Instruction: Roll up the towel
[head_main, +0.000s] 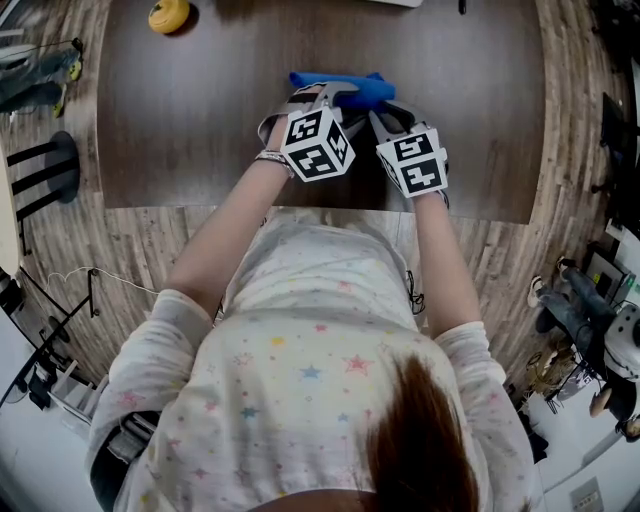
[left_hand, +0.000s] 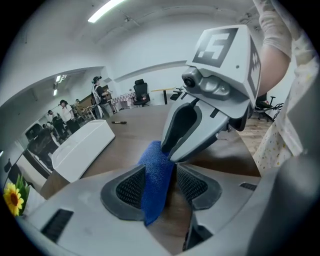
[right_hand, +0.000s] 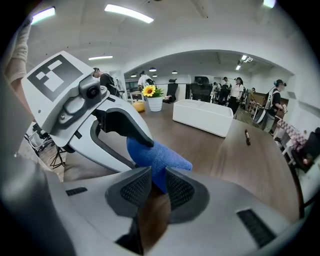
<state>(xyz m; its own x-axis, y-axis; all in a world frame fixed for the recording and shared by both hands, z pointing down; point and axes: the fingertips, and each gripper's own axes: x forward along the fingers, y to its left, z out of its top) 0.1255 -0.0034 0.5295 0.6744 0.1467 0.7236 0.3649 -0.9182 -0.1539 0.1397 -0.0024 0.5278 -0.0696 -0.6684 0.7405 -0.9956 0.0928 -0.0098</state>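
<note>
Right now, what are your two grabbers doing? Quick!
Left gripper: open, with the blue towel loose between its jaws.
Right gripper: closed on the blue towel.

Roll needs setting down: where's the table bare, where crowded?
Bare table stretches left of the blue towel toward the yellow object, and right of it to the table edge. Crowded at the near middle, where left gripper and right gripper meet at the towel.

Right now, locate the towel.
The blue towel lies on the table, upper centre in the head view, between the jaws of the left gripper and right gripper.
</note>
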